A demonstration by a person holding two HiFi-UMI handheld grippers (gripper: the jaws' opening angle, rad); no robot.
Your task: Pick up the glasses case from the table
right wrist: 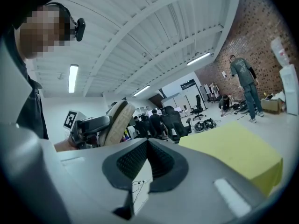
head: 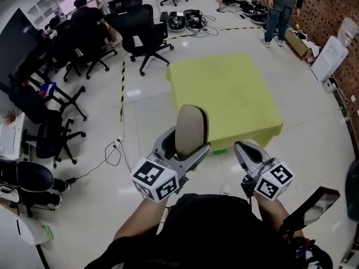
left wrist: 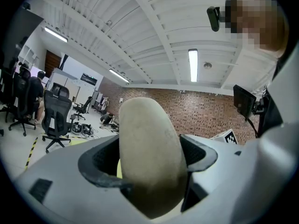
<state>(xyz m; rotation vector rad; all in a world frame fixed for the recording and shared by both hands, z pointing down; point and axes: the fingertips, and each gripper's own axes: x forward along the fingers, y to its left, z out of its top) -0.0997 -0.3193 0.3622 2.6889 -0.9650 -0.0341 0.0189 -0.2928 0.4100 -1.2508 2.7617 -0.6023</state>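
Your left claw [head: 185, 148] is clenched on the glasses case [head: 191, 129], and the case is off the counter, held up in the air in front of you, nearer your body than the yellow-covered counter [head: 224, 88]. By the look of it the pick-up itself is made; what remains is to carry it cleanly.

The case stands on end between the jaws, gripped by its lower part with most of its length sticking out above them. That is a top-heavy hold, so I would squeeze evenly and avoid quick turns of the wrist, which could lever the case out sideways. The left gripper view shows the dark pads pressing both broad flanks of the case [left wrist: 148, 157], which is the grip you want on a rounded shell.

The case is a long oval capsule, beige to tan, with a matt and faintly mottled surface. Its top end is rounded and smooth, and a paler band runs along its edge in the right gripper view [right wrist: 114, 123]. It looks rigid, though I cannot tell whether it is latched.

The counter beyond it is bare of other things.

Your right claw [head: 251, 150] is closed with nothing in it, its jaw tips meeting, beside the left one and apart from the case. Leave it clear unless the case starts to tip.
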